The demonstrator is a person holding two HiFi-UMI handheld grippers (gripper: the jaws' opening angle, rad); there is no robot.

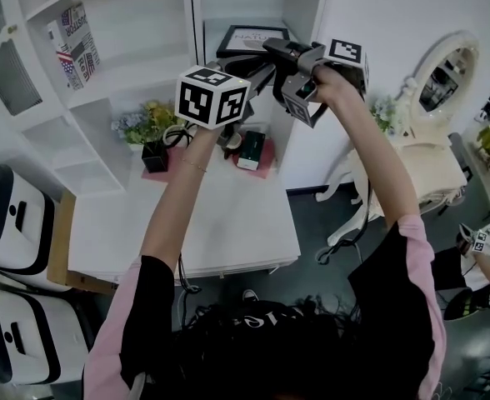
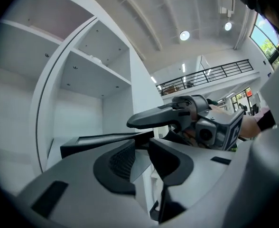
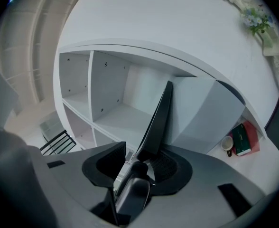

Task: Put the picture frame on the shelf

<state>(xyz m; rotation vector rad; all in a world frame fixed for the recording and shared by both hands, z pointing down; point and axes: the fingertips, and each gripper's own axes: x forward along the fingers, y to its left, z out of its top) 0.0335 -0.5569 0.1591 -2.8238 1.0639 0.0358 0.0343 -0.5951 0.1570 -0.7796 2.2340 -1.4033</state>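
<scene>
Left gripper and right gripper both clamp the frame, held tilted inside a shelf compartment.

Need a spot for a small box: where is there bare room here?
The table's front half is bare. Its back strip is crowded: flower pot, mug, green book. In the right gripper view, the shelf board beside the picture frame is bare too.
</scene>
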